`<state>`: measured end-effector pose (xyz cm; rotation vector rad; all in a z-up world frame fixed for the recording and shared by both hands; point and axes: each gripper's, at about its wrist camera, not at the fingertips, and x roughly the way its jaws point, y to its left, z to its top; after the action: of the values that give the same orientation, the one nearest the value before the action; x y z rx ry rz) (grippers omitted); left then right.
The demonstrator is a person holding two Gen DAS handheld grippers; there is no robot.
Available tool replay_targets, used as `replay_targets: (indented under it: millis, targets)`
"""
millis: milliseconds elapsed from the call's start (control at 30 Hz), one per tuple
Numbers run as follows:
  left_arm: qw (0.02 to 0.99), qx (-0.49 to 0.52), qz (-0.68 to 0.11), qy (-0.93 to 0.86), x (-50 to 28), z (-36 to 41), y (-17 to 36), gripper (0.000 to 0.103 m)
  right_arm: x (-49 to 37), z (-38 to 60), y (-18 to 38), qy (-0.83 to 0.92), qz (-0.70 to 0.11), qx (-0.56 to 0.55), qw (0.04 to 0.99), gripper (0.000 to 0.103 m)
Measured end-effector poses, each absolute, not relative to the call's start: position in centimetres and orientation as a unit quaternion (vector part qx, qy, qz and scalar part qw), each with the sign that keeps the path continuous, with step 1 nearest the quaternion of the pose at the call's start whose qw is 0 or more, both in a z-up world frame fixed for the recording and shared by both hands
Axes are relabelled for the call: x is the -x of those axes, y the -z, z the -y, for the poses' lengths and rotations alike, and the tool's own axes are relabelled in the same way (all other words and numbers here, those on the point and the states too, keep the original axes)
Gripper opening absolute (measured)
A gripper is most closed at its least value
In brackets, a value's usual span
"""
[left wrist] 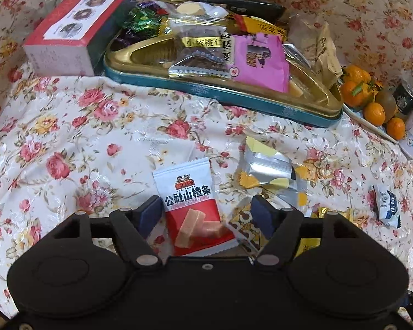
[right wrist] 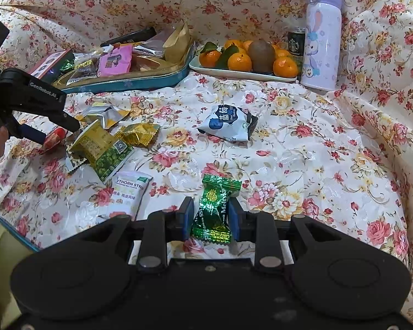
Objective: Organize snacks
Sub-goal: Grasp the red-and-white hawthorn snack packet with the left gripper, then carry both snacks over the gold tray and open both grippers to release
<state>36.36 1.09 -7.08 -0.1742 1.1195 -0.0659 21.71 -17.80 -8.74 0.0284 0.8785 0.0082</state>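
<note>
left gripper (left wrist: 206, 210) jaws wide over glossy sachet (left wrist: 191, 200) | right gripper (right wrist: 210, 217) jaws astride crinkly foil candy (right wrist: 216, 209)

Red-and-white hawthorn strip packet (left wrist: 191, 206) lying flat on the floral cloth (left wrist: 68, 126), printed face up. Green foil candy (right wrist: 216, 209) lying lengthwise, twisted ends fanned. Blue-and-white blueberry packet (right wrist: 227, 122) sitting puffed mid-cloth. Teal-and-gold tin tray (left wrist: 261, 100) resting toward the far edge, heaped with pink, clear and gold wrappers.
</note>
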Motion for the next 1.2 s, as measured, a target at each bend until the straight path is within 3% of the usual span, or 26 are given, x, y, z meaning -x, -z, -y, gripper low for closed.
replay_targets:
  millis: [33, 100, 133, 467, 833, 1200]
  targets:
    - [0.845, 0.080, -0.528, 0.032, -36.4, -1.0, 7.1, 0.070, -21.7, 17.8, 8.7, -0.005, -0.426, -0.013, 0.905, 0.028]
    - [0.850, 0.072, -0.521, 0.029, -36.3, -0.9, 7.0, 0.045, -21.7, 17.9, 8.7, -0.006, -0.426, -0.014, 0.904, 0.023]
    - [0.852, 0.065, -0.519, 0.027, -36.3, -0.9, 6.9, 0.044, -21.7, 17.9, 8.6, -0.008, -0.426, -0.015, 0.904, 0.022]
    - [0.863, 0.072, -0.498, 0.051, -33.9, -1.1, 4.5, 0.042, -20.8, 17.4, 6.4, -0.005, -0.396, -0.015, 0.918, 0.021]
    - [0.904, -0.011, -0.426, 0.037, -25.0, -0.6, -1.5, 0.043, -15.5, 15.8, 0.8, -0.009, -0.334, -0.031, 0.942, 0.021]
    - [0.914, -0.037, -0.401, 0.040, -16.4, -0.2, -2.4, 0.043, -8.5, 13.9, -1.6, -0.026, -0.307, -0.081, 0.948, 0.021]
